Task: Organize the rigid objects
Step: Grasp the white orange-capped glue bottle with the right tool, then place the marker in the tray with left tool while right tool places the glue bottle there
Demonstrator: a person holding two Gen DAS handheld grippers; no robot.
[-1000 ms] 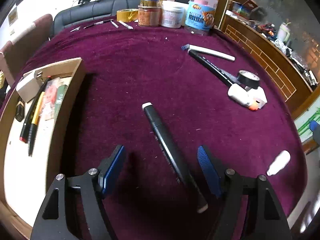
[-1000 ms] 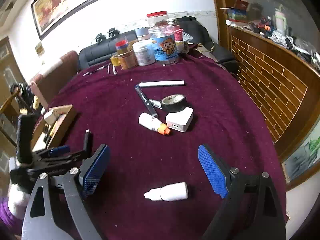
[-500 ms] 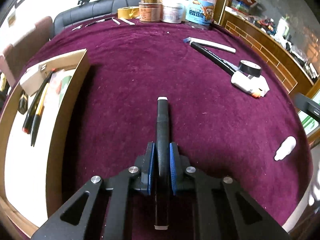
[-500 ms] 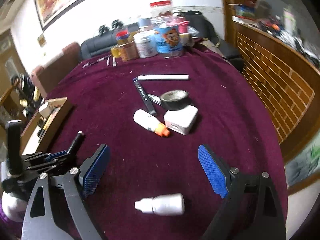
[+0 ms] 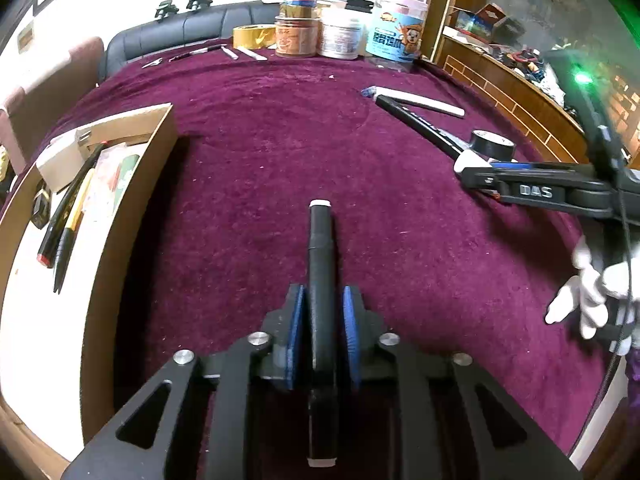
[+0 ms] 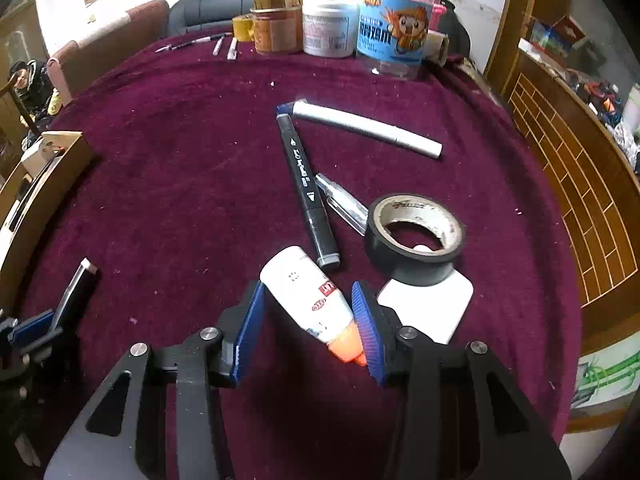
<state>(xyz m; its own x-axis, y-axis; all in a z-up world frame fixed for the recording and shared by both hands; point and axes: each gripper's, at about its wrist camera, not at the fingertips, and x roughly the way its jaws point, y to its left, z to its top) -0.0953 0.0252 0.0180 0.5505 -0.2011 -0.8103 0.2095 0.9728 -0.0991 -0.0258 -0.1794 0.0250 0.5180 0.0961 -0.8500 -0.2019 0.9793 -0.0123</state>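
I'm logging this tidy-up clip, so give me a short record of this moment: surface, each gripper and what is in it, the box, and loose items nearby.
surface: purple cloth
left gripper: jaws opening slightly, pads against the black marker
right gripper: jaws closing around the white glue bottle, left pad not yet touching
box: wooden tray at left, pens inside
loose items: black tape roll resting on a white adapter, dark marker, white marker, clear pen
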